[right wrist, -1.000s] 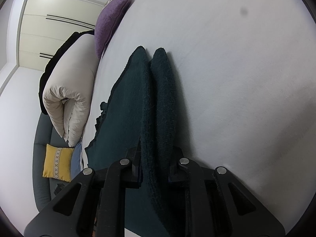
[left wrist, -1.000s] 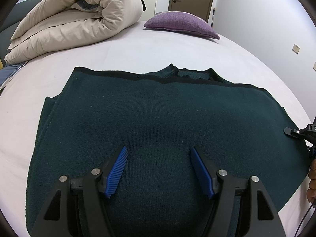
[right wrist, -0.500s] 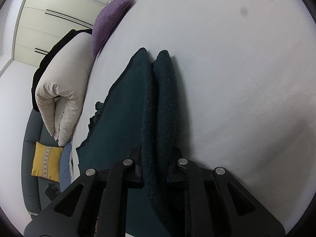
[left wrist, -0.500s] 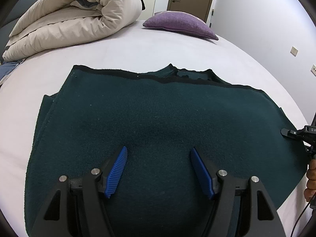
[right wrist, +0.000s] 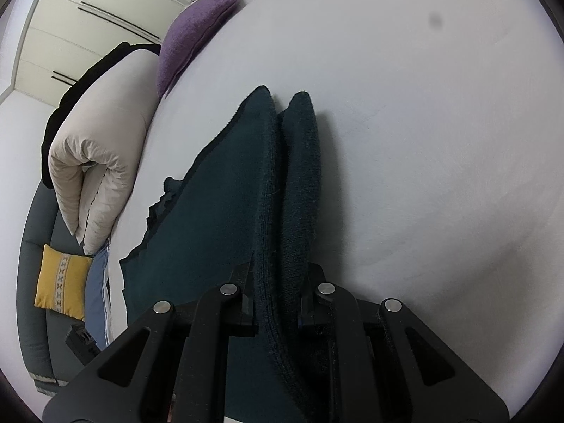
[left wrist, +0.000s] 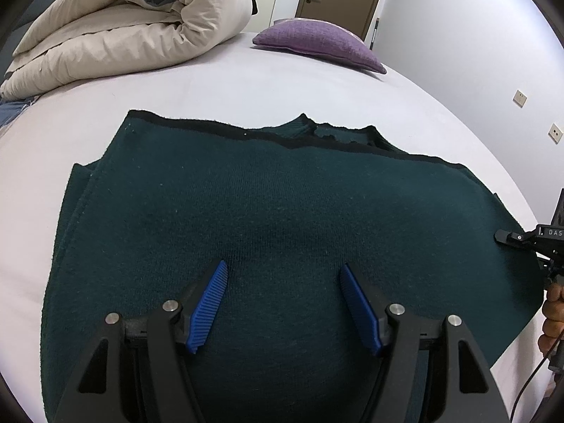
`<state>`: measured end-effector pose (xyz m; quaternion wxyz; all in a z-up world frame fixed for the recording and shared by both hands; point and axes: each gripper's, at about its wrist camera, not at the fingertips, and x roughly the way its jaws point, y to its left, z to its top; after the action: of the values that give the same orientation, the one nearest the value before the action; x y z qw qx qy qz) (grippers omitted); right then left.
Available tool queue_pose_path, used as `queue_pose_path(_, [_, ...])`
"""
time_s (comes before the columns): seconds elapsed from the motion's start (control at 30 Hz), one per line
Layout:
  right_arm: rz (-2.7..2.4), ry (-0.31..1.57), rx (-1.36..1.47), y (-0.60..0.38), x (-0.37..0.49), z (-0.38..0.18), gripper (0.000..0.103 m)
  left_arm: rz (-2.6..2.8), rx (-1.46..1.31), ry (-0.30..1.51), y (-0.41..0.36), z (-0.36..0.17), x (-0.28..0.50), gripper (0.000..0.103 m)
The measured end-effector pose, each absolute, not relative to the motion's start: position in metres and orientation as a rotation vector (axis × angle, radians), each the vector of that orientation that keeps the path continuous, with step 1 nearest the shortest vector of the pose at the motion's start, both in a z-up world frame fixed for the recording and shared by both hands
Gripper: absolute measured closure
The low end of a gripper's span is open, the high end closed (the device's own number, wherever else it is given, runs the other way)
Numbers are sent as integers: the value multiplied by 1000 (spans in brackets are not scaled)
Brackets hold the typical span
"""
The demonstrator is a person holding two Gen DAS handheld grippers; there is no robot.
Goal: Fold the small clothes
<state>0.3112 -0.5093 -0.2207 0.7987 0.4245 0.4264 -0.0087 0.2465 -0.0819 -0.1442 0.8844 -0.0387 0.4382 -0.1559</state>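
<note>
A dark green knit sweater [left wrist: 268,211] lies folded on the white bed, its black-trimmed hem across the far side and the collar peeking out behind it. My left gripper [left wrist: 283,282] is open with blue pads, just above the sweater's middle near its front edge. My right gripper [right wrist: 278,282] is shut on the sweater's right edge [right wrist: 282,183], two thick layers between its fingers. It also shows at the right rim of the left wrist view [left wrist: 518,238].
A rolled beige duvet [left wrist: 123,31] lies at the far left of the bed [left wrist: 246,81]. A purple pillow [left wrist: 317,40] lies at the far end. A yellow cushion [right wrist: 60,282] sits on a grey sofa beside the bed. A door stands behind.
The left gripper has drifted slightly, so the sweater sits a little lower and left in its view. The right gripper keeps its hold on the edge, tilted slightly.
</note>
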Motion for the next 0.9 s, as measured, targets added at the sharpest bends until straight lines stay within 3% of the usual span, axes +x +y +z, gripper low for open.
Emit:
queue_pose_path(0.13, [-35, 914, 872, -501, 312, -207, 91, -343, -98, 923, -79, -143, 247, 34])
queue_pose_path(0.27, [22, 897, 756, -466, 321, -165, 91, -379, -228, 948, -58, -132, 250, 42])
queue_pose_path(0.4, [181, 887, 652, -396, 340, -122, 91, -430, -432, 948, -24, -122, 255, 42])
queue_pose_path(0.47, [257, 905, 591, -358, 350, -114, 91, -483, -526, 965, -14, -120, 260, 37])
queue_pose_path(0.67, [375, 1045, 317, -244, 376, -137, 91, -590, -738, 1002, 2, -132, 269, 29])
queue_pose_path(0.8, [351, 1080, 212, -218, 375, -155, 85, -584, -787, 1016, 11, -143, 271, 28])
queue_pose_path(0.9, [378, 1050, 202, -217, 366, -147, 75, -589, -842, 1009, 15, -146, 273, 28])
